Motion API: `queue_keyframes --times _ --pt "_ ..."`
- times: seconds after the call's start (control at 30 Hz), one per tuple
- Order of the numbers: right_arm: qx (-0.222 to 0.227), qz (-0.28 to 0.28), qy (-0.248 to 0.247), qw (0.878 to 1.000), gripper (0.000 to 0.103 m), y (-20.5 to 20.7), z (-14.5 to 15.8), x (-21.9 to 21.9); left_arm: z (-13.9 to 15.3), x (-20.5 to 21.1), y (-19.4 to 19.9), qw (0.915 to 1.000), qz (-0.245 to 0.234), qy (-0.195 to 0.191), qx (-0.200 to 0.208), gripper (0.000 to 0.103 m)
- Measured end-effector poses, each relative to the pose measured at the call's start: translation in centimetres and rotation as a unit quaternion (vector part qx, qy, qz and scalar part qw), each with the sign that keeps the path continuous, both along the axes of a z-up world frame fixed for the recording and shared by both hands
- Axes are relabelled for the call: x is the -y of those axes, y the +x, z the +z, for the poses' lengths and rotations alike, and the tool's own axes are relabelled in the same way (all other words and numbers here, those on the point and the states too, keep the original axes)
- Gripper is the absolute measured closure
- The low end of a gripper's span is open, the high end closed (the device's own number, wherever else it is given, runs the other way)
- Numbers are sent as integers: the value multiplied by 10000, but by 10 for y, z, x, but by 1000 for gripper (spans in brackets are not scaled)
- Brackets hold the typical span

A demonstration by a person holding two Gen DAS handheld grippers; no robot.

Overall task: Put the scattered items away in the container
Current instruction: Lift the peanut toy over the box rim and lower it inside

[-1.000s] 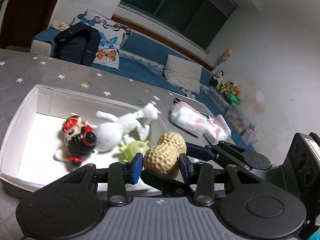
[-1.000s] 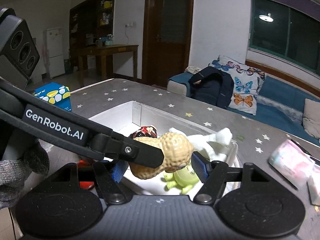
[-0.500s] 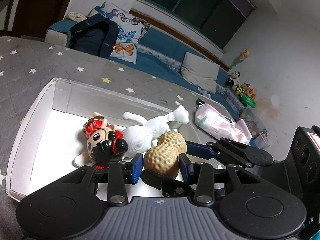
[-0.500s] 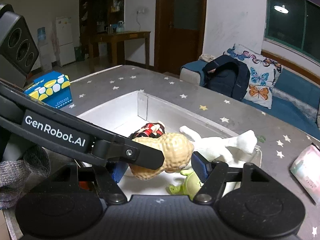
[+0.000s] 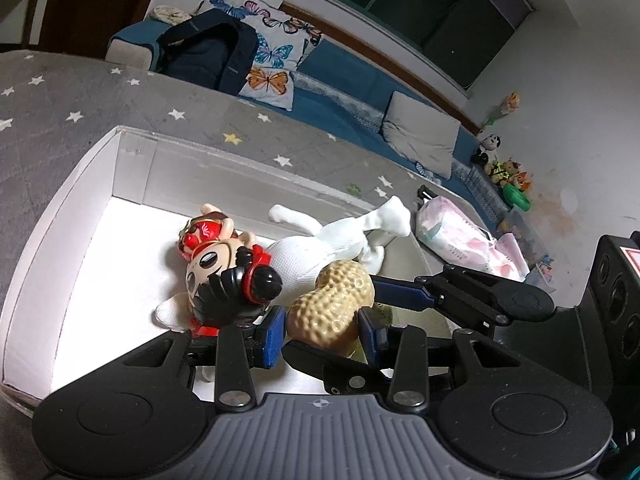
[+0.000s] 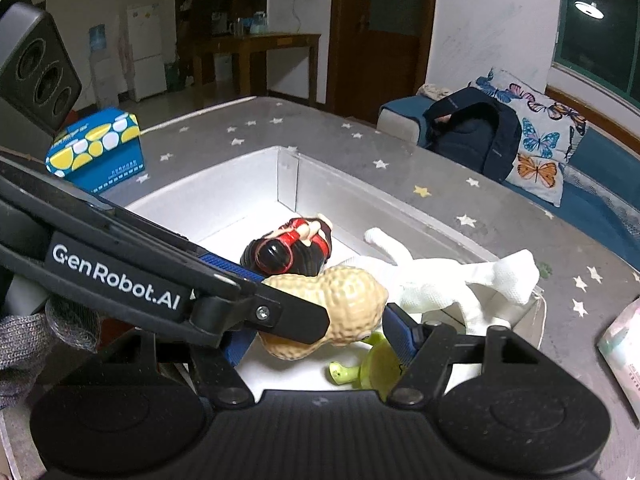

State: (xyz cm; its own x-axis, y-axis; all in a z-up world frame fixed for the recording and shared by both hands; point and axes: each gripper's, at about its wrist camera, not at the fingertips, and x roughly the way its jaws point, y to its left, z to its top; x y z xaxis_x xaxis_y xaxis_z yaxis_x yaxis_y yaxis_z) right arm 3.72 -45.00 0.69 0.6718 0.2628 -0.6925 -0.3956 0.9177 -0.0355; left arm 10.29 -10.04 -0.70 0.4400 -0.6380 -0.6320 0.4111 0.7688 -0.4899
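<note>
Peanut (image 5: 331, 303) was clenched by both grippers (image 5: 322, 330) (image 6: 316, 332) over the box (image 5: 132, 160), doll (image 5: 228, 276) and plush (image 5: 320, 252) already in, pink pack (image 5: 460, 236) left at far right.

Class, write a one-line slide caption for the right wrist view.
Both grippers, right gripper and left gripper, clamp a peanut toy above the white box of toys.

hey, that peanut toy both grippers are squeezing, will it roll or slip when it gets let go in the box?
Probably rolls a little: the peanut toy has rounded lobes and no flat base. Its pebbled shell likely grips the blue pads fairly well, so slipping seems unlikely. It keeps its shape between the left gripper and right gripper, so likely stiff.
</note>
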Motion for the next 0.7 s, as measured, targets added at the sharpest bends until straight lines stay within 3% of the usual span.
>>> queue_keyframes --times 0.7 --pt "-496 91 -154 9986 33 17 -12 -3 -14 1 9 9997 4 106 -238 61"
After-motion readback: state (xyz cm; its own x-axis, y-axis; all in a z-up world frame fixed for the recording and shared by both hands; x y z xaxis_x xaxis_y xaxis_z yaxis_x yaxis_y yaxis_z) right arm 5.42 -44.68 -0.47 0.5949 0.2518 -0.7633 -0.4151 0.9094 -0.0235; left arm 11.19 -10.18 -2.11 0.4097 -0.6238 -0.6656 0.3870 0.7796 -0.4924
